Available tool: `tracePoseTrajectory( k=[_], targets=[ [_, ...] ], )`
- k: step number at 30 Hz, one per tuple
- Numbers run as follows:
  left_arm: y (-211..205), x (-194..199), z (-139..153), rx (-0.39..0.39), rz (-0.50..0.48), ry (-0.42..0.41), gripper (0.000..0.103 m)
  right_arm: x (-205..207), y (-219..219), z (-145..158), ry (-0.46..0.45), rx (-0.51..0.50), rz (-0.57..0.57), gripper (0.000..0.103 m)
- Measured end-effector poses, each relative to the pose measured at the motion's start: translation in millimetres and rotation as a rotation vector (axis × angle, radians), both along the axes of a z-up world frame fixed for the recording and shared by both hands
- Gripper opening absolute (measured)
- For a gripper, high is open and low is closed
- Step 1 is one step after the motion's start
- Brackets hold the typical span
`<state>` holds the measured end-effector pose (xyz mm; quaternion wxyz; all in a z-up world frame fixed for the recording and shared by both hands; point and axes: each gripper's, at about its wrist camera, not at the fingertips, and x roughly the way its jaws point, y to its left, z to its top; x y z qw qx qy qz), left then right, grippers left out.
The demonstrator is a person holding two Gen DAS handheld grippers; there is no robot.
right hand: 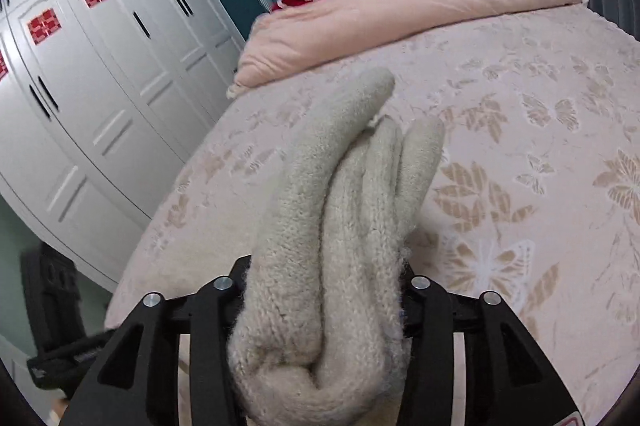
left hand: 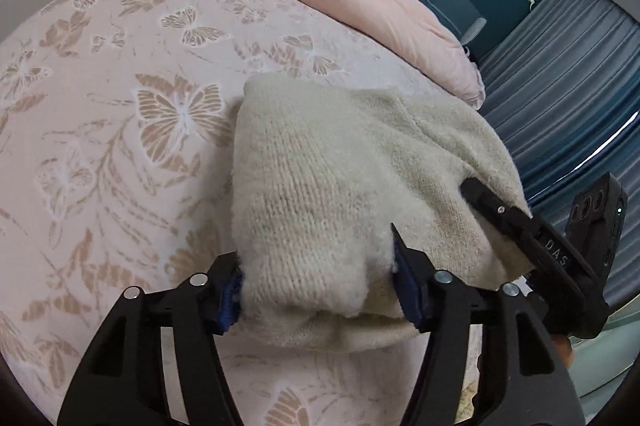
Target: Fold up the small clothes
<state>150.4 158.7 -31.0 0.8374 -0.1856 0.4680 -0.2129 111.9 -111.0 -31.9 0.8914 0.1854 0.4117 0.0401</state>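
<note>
We are working mid-fold on a cream knitted garment (left hand: 320, 186), already doubled into thick layers on the bed (left hand: 120, 86). Our left gripper (left hand: 316, 286) is pinching a bunched near edge between its blue pads; our right gripper (right hand: 324, 306) is clamping the stacked folds, which are filling its jaws. Next move, we judge: carrying both held edges over together, evenly, then letting go.

Pink duvet (right hand: 400, 18), white wardrobe (right hand: 100, 86)
</note>
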Motion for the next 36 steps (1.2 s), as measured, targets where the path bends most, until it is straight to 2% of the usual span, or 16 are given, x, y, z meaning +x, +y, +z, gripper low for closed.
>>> tracePoseTrajectory(
  k=[2,3,5,7,9,12,14,16,19,22,23,24,27,30,33,36],
  targets=[
    [-11,2,-23,0.093,-0.004,0.044,0.066,3,-17,-48,0.202,-0.016,-0.054,0.047],
    [-16,2,-37,0.14,-0.007,0.074,0.065,-7,-26,-56,0.231,-0.001,-0.099,0.045],
    [-16,-9,-48,0.189,-0.003,0.086,0.068,-33,-37,-41,0.126,0.081,-0.113,0.047],
    [-14,-22,-42,0.217,0.004,0.04,0.075,-49,-32,-22,0.069,0.039,-0.111,0.048],
    [-14,-30,-38,0.255,0.01,0.02,0.081,-50,-22,-19,0.079,0.01,-0.058,0.049],
    [-18,-34,-37,0.274,0.006,0.044,0.082,-37,-13,-38,0.155,-0.028,-0.021,0.049],
    [-21,-37,-35,0.291,0.011,0.06,0.082,-39,-15,-44,0.182,0.04,-0.02,0.016],
    [-23,-43,-28,0.323,0.013,0.043,0.082,-52,-13,-23,0.099,0.079,-0.012,0.015],
    [-23,-54,-17,0.372,0.014,0.012,0.088,-67,-8,-2,0.038,0.028,0.028,0.014],
    [-26,-58,-16,0.392,0.012,0.021,0.088,-62,-13,-43,0.158,-0.045,0.025,0.014],
    [-28,-59,-17,0.399,0.011,0.027,0.088,-57,-15,-65,0.215,-0.052,0.027,0.013],
    [-31,-59,-18,0.403,0.007,0.03,0.088,-58,-20,-74,0.216,-0.018,0.012,0.011],
    [-40,-63,-16,0.439,-0.007,0.042,0.088,-65,-23,-40,0.158,0.038,-0.018,0.013],
    [-42,-70,-8,0.471,-0.002,0.015,0.088,-74,-12,7,0.047,-0.013,-0.019,0.021],
    [-31,-73,-1,0.474,0.039,0.016,0.088,-63,17,33,0.003,-0.007,0.109,0.021],
    [-11,-77,4,0.462,0.095,0.034,0.088,-41,51,35,-0.006,0.026,0.22,0.021]
  ],
)
